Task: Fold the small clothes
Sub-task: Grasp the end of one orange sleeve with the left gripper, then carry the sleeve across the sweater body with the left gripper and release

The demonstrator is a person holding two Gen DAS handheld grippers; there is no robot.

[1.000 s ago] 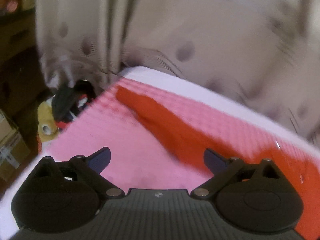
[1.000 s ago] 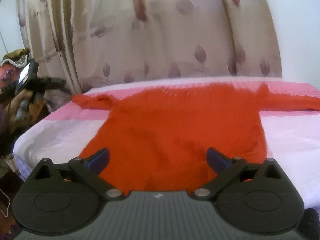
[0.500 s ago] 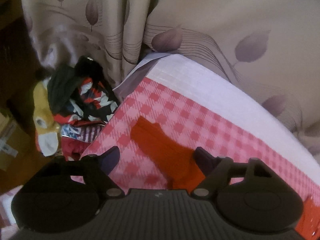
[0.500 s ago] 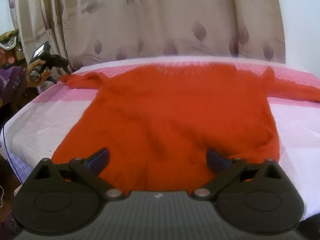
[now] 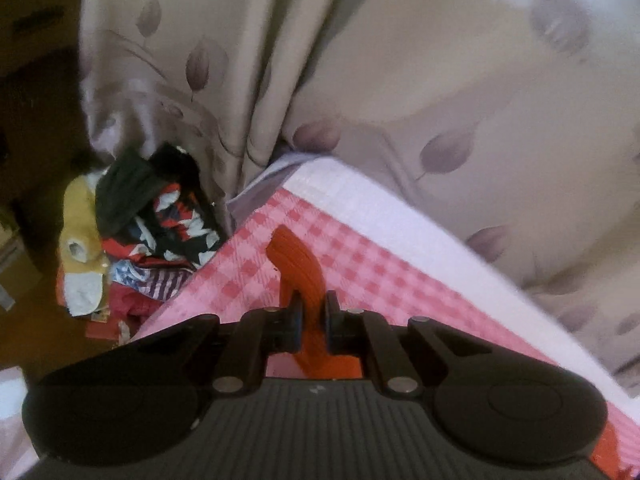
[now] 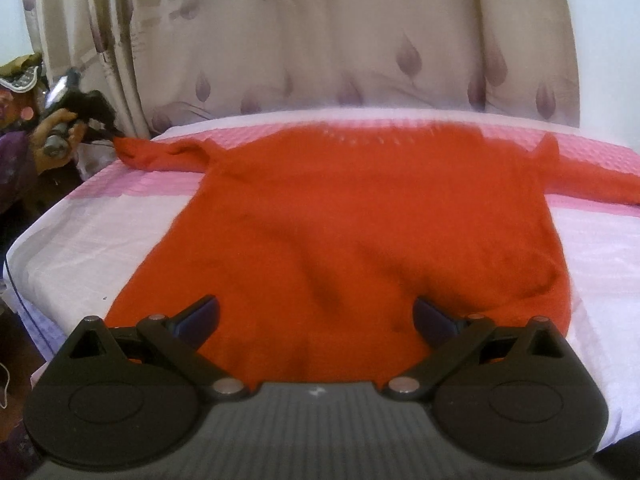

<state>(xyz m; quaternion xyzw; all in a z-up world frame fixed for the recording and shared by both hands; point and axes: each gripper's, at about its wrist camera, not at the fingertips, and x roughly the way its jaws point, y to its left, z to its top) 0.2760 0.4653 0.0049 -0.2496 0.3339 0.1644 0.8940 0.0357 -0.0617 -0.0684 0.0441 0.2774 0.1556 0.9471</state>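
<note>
A red sweater (image 6: pixel 352 220) lies spread flat, front down or up cannot be told through the blur, on a bed (image 6: pixel 92 240) covered in a white and pink checked sheet, its hem nearest the right camera and its neck toward the far edge. Both sleeves reach outward, one to the far left, one to the far right. The left gripper (image 5: pixel 311 322), whose jaws have just been closing, is clamped on the cuff end of the left sleeve (image 5: pixel 298 264), the ribbed red knit pinched between its pads and standing up a little off the checked sheet near the bed's far left corner. In the right wrist view the same gripper shows small at the far left, held in a hand (image 6: pixel 60 138) at the sleeve's tip. The right gripper (image 6: pixel 318 316) hovers over the near hem with its fingers wide apart and nothing between them. A beige leaf-print curtain (image 6: pixel 320 48) hangs behind the bed. A heap of clothes (image 5: pixel 140 232) sits on the floor left of the bed.
</note>
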